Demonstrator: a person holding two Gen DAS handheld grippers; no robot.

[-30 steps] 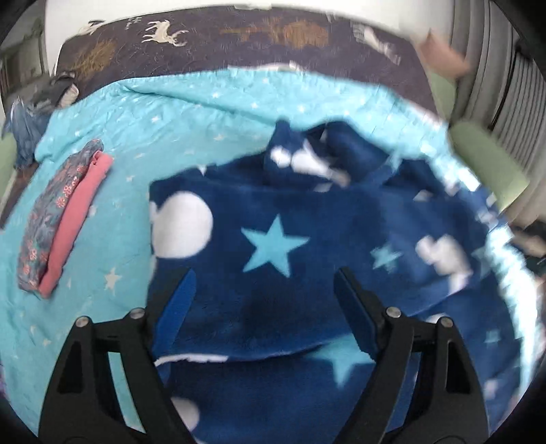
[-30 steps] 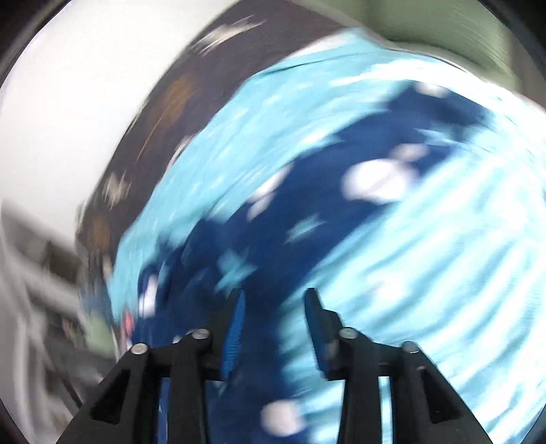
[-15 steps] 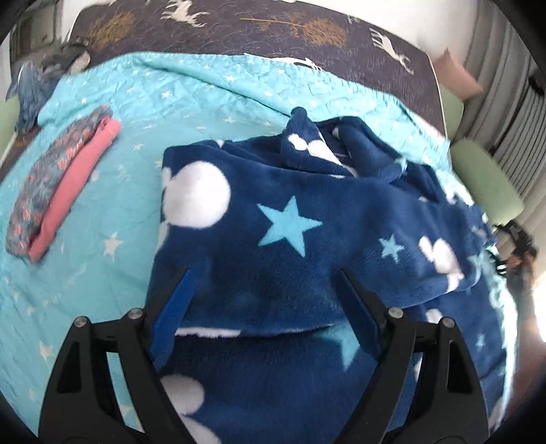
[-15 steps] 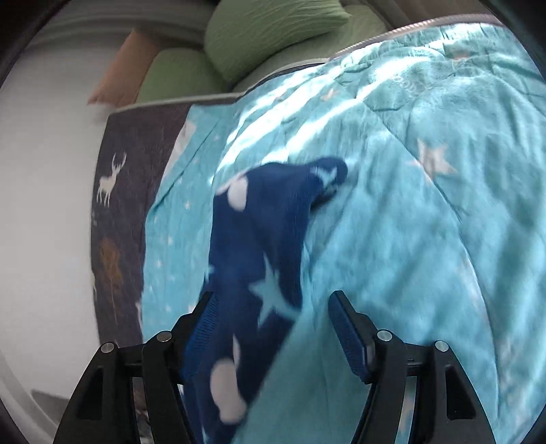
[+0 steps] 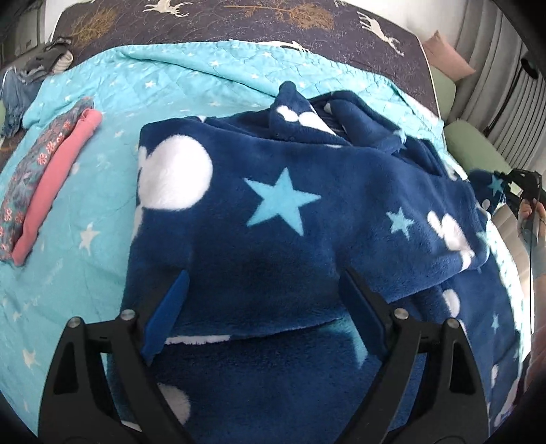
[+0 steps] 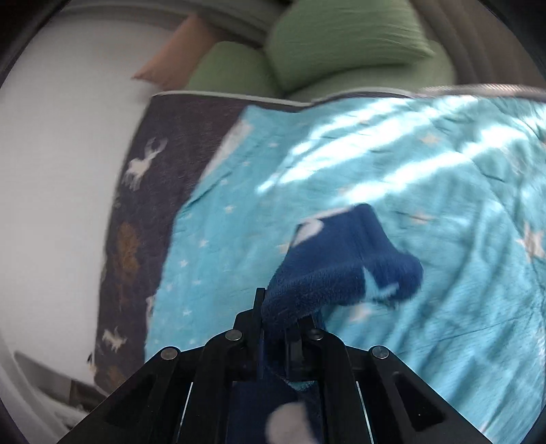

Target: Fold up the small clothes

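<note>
A navy fleece garment (image 5: 273, 211) with white blobs and pale blue stars lies spread over a turquoise star-print quilt (image 5: 112, 112) and fills the centre and lower part of the left wrist view, with a folded layer lying across a lower layer near the bottom of the frame. The left gripper (image 5: 262, 307) hangs over that fold, its blue-padded jaws wide and opening further; the fleece lies below the gap, and neither pad presses on it. At the right edge of the same view the right gripper (image 5: 520, 177) pinches the garment's far corner, with a hand (image 5: 530, 218) just below it. In the right wrist view the right gripper (image 6: 278, 319) has its jaws clamped tight on a bunched end of the fleece (image 6: 341, 269), which bulges out above the fingers at lower centre. On the left of the left wrist view, apart from the garment, a pink folded piece (image 5: 56, 181) rests against a floral folded piece (image 5: 30, 170). A dark blanket with deer (image 5: 273, 17) runs across the top, and green cushions (image 6: 327, 44) sit at the top of the right wrist view.
</note>
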